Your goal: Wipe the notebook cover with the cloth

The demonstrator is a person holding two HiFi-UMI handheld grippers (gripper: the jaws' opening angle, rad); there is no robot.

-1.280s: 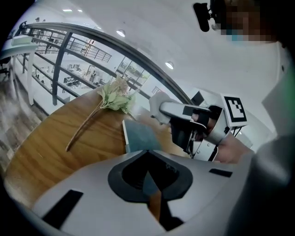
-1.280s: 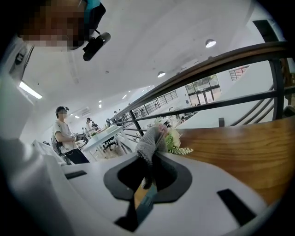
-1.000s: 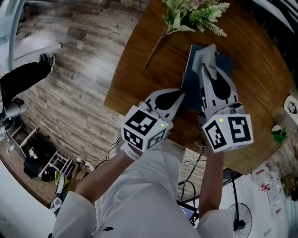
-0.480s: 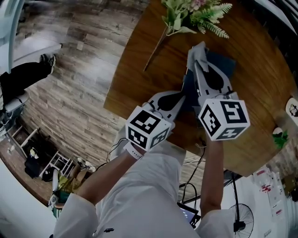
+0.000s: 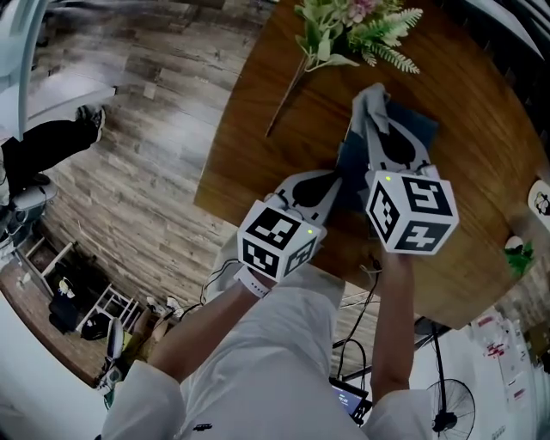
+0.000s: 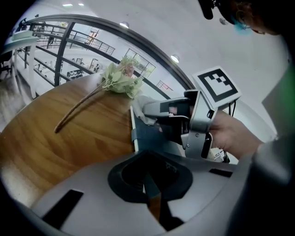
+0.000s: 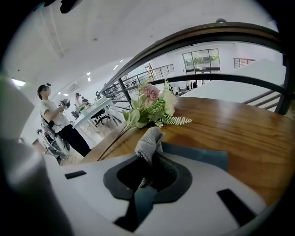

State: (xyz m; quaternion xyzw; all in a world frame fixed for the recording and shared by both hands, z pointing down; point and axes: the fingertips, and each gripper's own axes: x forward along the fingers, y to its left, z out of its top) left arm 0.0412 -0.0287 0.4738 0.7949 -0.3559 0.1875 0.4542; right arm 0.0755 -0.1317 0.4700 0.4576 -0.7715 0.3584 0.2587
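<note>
A dark blue notebook [image 5: 411,127] lies on the round wooden table [image 5: 258,146]. My right gripper [image 5: 375,110] is shut on a grey cloth [image 5: 369,96], which rests on the cover's far left part. The right gripper view shows the cloth [image 7: 150,138] bunched between the jaws over the blue cover [image 7: 203,156]. My left gripper [image 5: 337,179] is shut, with its tips at the notebook's near left corner. In the left gripper view the notebook [image 6: 150,136] lies just past the jaws, with the right gripper [image 6: 184,120] and cloth [image 6: 144,107] above it.
A sprig of pale flowers and ferns [image 5: 354,26] lies at the table's far side, its stem [image 5: 285,90] running left of the notebook. Small items [image 5: 538,196] sit at the table's right rim. The table's edge is close below my grippers. A person [image 7: 54,120] stands on the floor beyond.
My right gripper has slid away from me along the cover, with the cloth still in it. The left gripper has stayed at the notebook's near corner.
</note>
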